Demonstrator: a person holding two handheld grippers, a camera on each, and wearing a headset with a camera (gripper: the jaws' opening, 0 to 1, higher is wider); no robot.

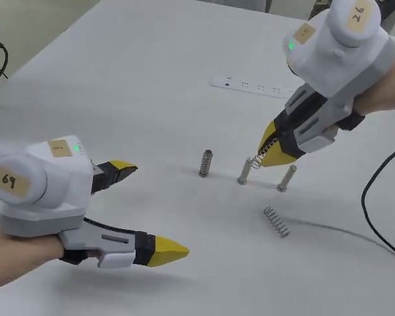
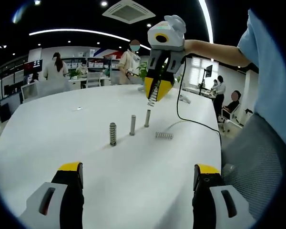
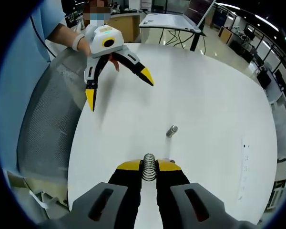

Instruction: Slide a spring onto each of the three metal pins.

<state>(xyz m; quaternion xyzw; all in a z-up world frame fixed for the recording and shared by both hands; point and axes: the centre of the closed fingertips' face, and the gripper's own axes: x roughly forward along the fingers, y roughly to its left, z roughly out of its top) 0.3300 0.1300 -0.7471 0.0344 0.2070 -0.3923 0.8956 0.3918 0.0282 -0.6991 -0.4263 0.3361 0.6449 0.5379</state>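
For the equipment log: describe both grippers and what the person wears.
Both the left gripper and right gripper have white-grey bodies, black jaws with yellow tips and a green light. The left's round tan sticker reads 69, the right's sticker 26. The person wears a light blue sleeve.

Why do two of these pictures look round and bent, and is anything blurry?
Left gripper view: a fisheye lens curves the table edge, and the ceiling lights glare. Right gripper view: same bending, and the held spring looms large. Head view: undistorted, with the left gripper slightly blurred.
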